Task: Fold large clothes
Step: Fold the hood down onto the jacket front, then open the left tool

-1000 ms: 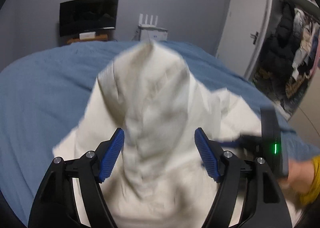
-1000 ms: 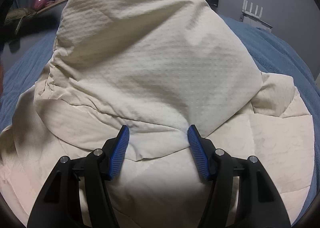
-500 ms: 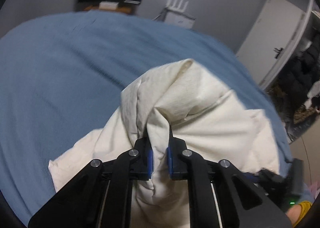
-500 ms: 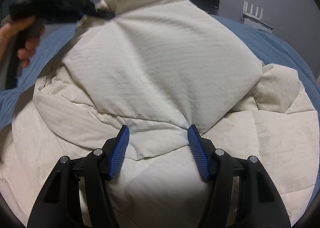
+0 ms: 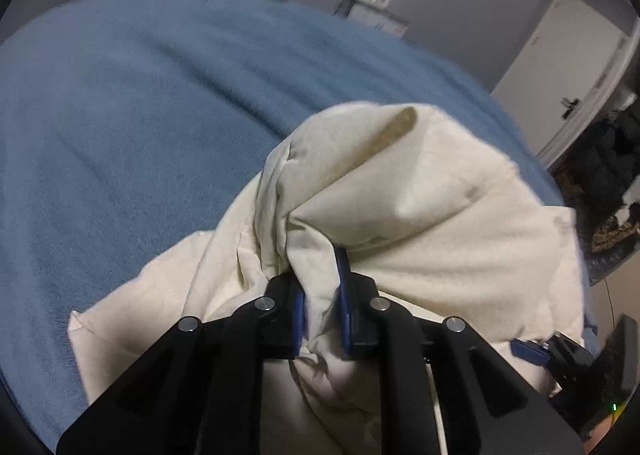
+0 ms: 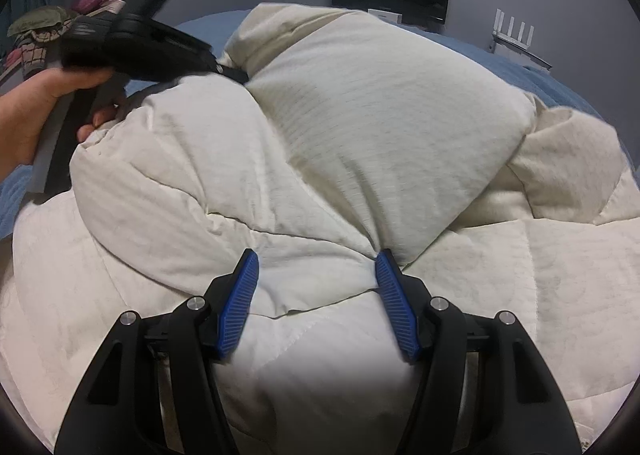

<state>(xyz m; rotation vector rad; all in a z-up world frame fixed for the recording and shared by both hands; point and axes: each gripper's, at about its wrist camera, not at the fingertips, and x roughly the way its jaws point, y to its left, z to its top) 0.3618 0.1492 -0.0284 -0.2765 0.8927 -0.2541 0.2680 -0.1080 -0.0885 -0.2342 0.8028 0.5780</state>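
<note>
Cream garment (image 5: pixel 420 191) was bunched between the clamped left gripper (image 5: pixel 320 303) fingers; the right gripper (image 6: pixel 316 295) gaped wide, its free fold directly ahead.

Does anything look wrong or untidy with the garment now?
The cream garment lies bunched in a puffy heap, not flat. The left gripper is shut on a fold; the right gripper is open. No damage shows.
</note>
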